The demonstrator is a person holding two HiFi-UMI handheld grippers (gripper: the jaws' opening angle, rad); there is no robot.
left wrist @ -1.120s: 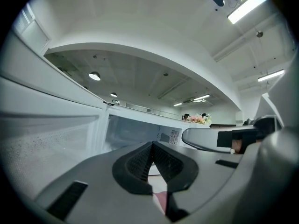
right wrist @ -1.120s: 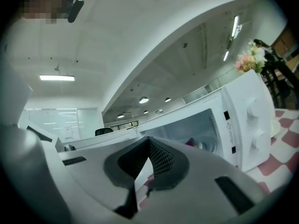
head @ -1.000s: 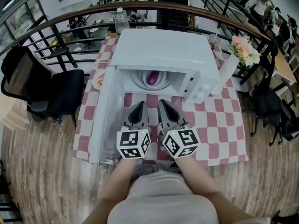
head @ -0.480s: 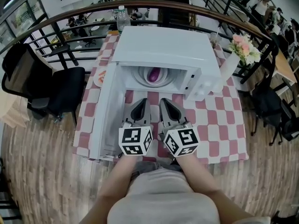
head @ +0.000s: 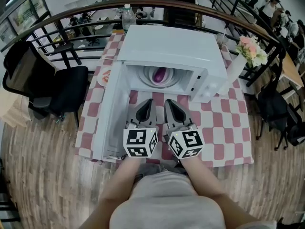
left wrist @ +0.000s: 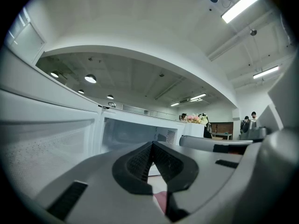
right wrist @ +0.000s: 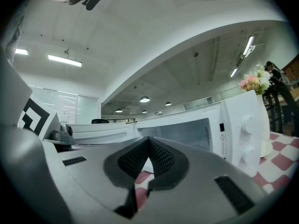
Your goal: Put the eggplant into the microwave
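The purple eggplant (head: pixel 160 74) lies on the turntable inside the white microwave (head: pixel 171 49), whose door (head: pixel 110 113) hangs open to the left. My left gripper (head: pixel 147 105) and right gripper (head: pixel 169 106) sit side by side on the checked table just in front of the oven opening, both pointing level at it. Both are shut with nothing between the jaws. In the left gripper view the left gripper (left wrist: pixel 152 144) has its tips touching, with the open cavity (left wrist: pixel 131 134) beyond. In the right gripper view the right gripper (right wrist: pixel 149 140) is likewise shut, beside the microwave's control panel (right wrist: pixel 245 134).
A red-and-white checked cloth (head: pixel 224 128) covers the table. A flower vase (head: pixel 238 63) stands at the right, a plate (head: pixel 104 77) at the left behind the door, a water bottle (head: pixel 127 16) behind the oven. A black chair (head: pixel 57 89) stands to the left; a railing (head: pixel 71 18) runs behind.
Both grippers stay where they were, shut in front of the open microwave; the right one has rolled slightly. The head view has shifted a little, so the scene sits lower in frame.
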